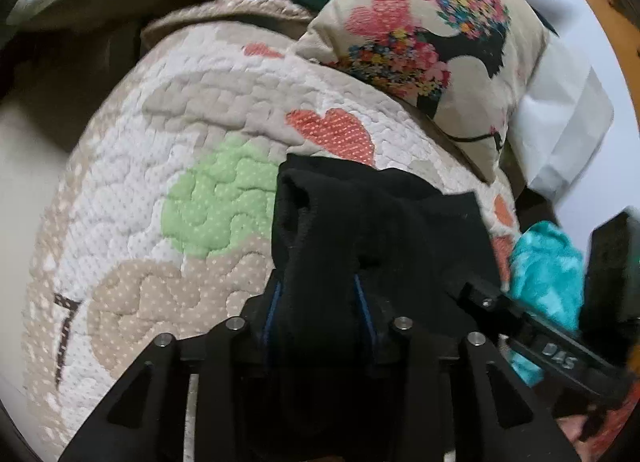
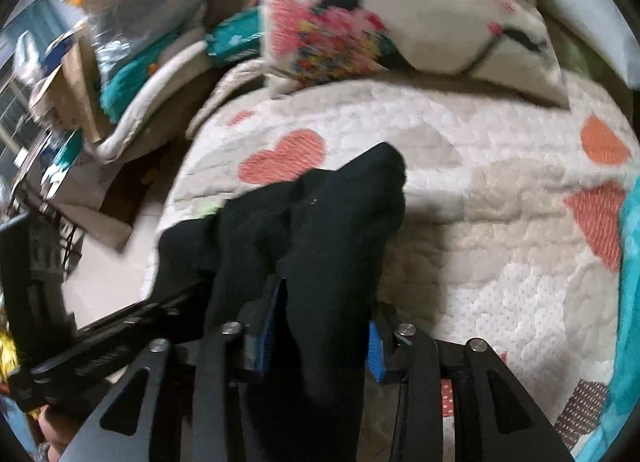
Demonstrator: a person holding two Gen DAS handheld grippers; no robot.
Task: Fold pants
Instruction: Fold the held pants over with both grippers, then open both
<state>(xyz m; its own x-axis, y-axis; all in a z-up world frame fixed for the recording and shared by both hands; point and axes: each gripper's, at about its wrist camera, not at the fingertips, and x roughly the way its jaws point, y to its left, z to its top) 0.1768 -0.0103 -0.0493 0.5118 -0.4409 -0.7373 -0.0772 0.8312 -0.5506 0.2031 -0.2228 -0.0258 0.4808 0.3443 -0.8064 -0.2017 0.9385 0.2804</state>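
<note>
Quilted bed cover [image 1: 132, 189] fills centre frame, free at left and centre; floral pillow [image 1: 436, 33] bounds the upper right. Black pants [image 1: 360, 221], lower centre, are held raised, clamped by left gripper [image 1: 320, 294] and right gripper [image 2: 324, 310]. Advice: keep edges level, lay down clear of the pillow.

A home bedroom: ahead of the hand-held gripper [image 1: 318, 302] spreads a bed under a quilted heart-patterned cover [image 1: 192, 133], with a floral cushion [image 1: 432, 33] beyond it. To its left, folded bedding [image 2: 160, 77] and boxes [image 2: 72, 89] are piled up.
</note>
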